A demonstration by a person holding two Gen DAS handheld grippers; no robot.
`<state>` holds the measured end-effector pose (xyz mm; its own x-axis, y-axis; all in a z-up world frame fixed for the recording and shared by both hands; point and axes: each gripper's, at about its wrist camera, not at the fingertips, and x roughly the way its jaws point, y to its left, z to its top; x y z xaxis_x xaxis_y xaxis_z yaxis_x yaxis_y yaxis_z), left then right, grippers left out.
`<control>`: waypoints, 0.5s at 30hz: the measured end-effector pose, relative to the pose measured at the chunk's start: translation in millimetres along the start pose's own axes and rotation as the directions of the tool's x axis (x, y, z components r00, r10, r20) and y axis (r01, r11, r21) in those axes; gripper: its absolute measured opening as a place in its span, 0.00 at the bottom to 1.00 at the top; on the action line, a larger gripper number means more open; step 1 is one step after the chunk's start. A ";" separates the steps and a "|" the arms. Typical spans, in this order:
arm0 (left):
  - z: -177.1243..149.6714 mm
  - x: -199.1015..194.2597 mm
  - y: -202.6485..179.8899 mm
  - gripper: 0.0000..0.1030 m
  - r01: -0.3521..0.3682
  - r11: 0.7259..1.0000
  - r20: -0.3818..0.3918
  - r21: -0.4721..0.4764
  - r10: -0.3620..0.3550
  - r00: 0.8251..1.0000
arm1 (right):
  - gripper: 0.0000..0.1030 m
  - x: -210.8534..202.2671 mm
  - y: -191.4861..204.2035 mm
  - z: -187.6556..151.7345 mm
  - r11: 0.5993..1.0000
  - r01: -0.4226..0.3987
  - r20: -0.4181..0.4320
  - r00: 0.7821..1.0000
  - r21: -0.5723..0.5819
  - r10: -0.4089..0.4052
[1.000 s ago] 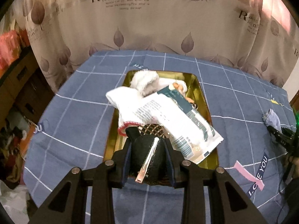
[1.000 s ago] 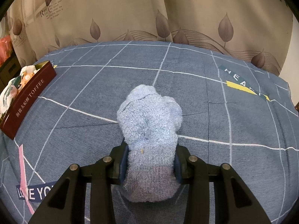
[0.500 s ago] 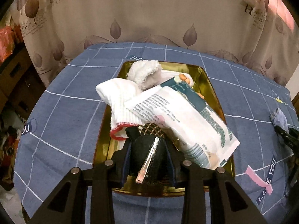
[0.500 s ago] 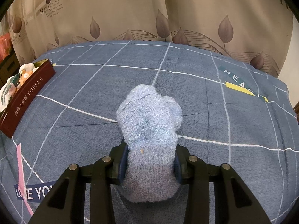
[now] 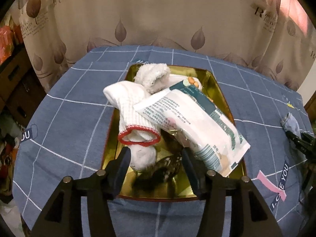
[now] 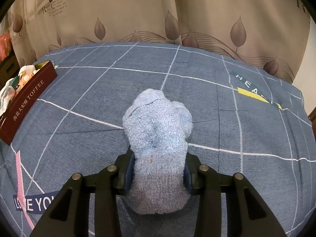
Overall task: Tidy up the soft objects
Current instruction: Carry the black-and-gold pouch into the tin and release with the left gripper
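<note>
Left gripper (image 5: 156, 164) jaws have just been opening; the dark patterned pouch (image 5: 164, 169) lies released between them at the gold tray's (image 5: 221, 90) near edge. Right gripper (image 6: 158, 174) is clamped on the blue sock (image 6: 158, 138) mid-desk; it likely goes next.

The left wrist camera sits just behind the left gripper (image 5: 156, 159), looking steeply down and forward along its fingers, close over the gold tray (image 5: 219, 87) with the curtain (image 5: 158, 19) beyond. The right wrist camera rides behind the right gripper (image 6: 159, 170) at a like tilt, close over the blue cloth (image 6: 207, 102). Both views share that checked cloth and the curtain. From the right claw the tray's red wall (image 6: 29, 98) lies far left; from the left claw the right gripper (image 5: 300, 141) shows at far right.
</note>
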<state>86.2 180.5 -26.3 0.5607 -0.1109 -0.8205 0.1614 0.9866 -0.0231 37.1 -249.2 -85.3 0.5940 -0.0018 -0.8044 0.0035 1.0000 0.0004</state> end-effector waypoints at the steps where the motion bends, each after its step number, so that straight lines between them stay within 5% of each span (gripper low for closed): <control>1: 0.3 -3.0 1.3 0.55 0.001 1.000 0.010 -0.002 -0.001 1.000 | 0.37 0.0 -0.1 0.0 1.000 0.001 0.000 1.000 -0.001 -0.001; 8: 6.2 -28.9 9.3 0.56 -0.013 0.999 0.103 -0.030 0.016 0.995 | 0.37 0.6 0.2 -0.1 1.000 0.003 0.000 1.000 -0.002 -0.003; 15: 9.1 -40.9 6.0 0.56 -0.100 0.993 0.176 -0.055 0.109 0.978 | 0.37 0.3 1.6 0.4 1.000 0.011 0.000 1.000 -0.006 -0.011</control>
<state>71.6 189.9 12.3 0.7090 -0.0224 -0.7048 0.0593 0.9978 0.0280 37.6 -247.6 -85.3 0.5942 -0.0127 -0.8042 0.0050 0.9999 -0.0121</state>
